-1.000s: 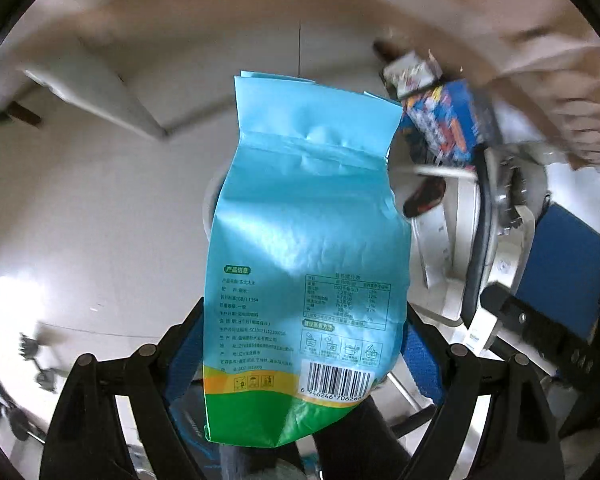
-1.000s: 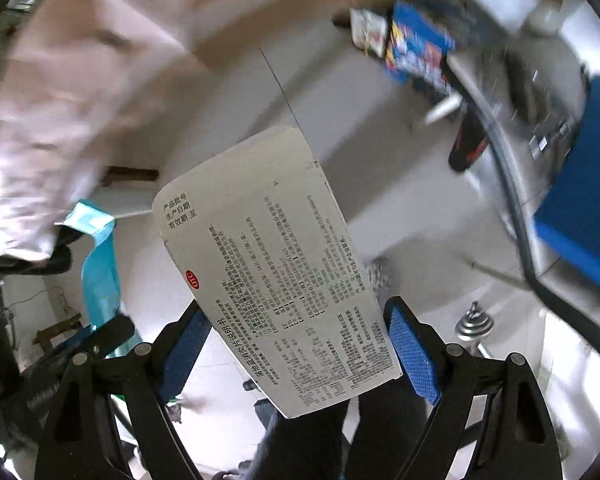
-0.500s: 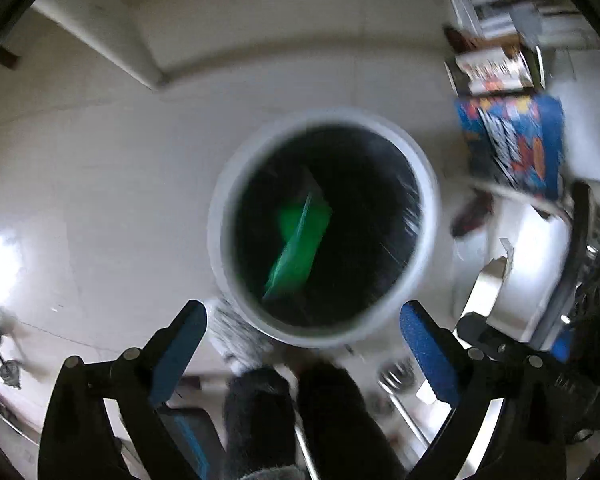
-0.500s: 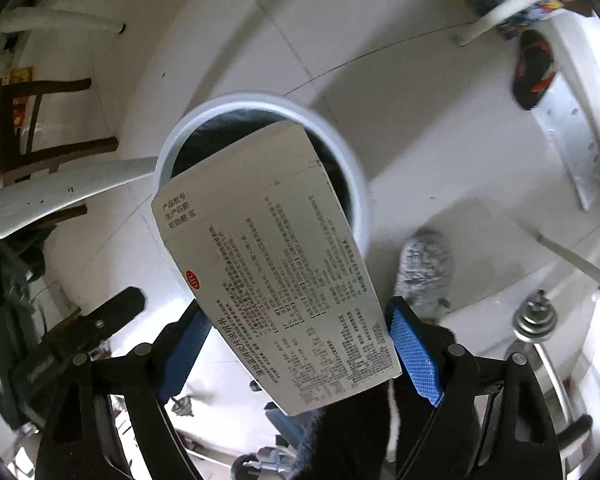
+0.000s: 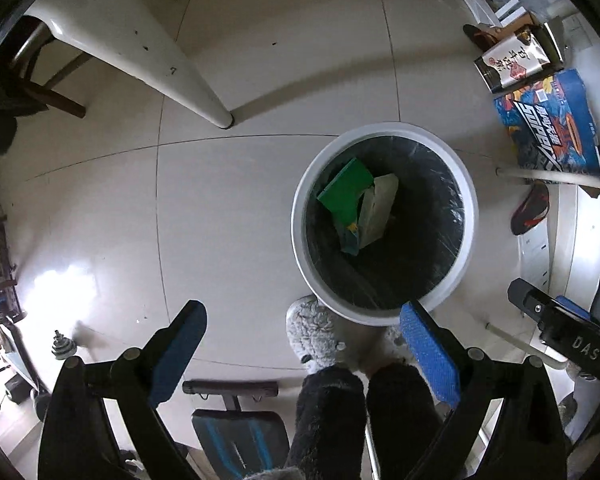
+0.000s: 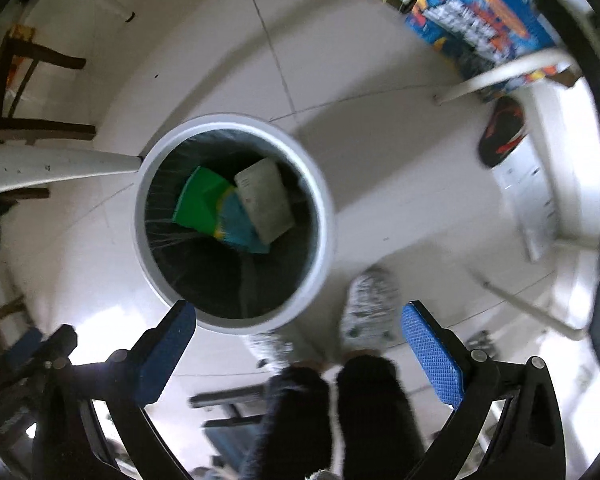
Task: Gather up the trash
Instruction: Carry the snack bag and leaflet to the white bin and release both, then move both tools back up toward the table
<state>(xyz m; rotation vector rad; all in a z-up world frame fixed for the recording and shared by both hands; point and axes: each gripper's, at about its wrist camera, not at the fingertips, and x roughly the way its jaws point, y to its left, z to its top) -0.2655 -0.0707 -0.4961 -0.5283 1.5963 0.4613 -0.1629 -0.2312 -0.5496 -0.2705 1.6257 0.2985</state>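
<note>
Both your left tongs [image 5: 300, 344] and right tongs [image 6: 300, 340] gape wide and hold nothing. The green pouch [image 5: 346, 190] and grey carton [image 6: 265, 200] lie inside the bin [image 5: 470, 216], straight below and ahead; it sits nearer your right tongs' left finger.

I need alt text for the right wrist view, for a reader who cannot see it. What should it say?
Seen from above, a white trash bin with a black liner holds a green and blue bag and a pale printed box. The right hand-held gripper is open and empty in front of it, above the person's grey slippers on the tiled floor.
</note>
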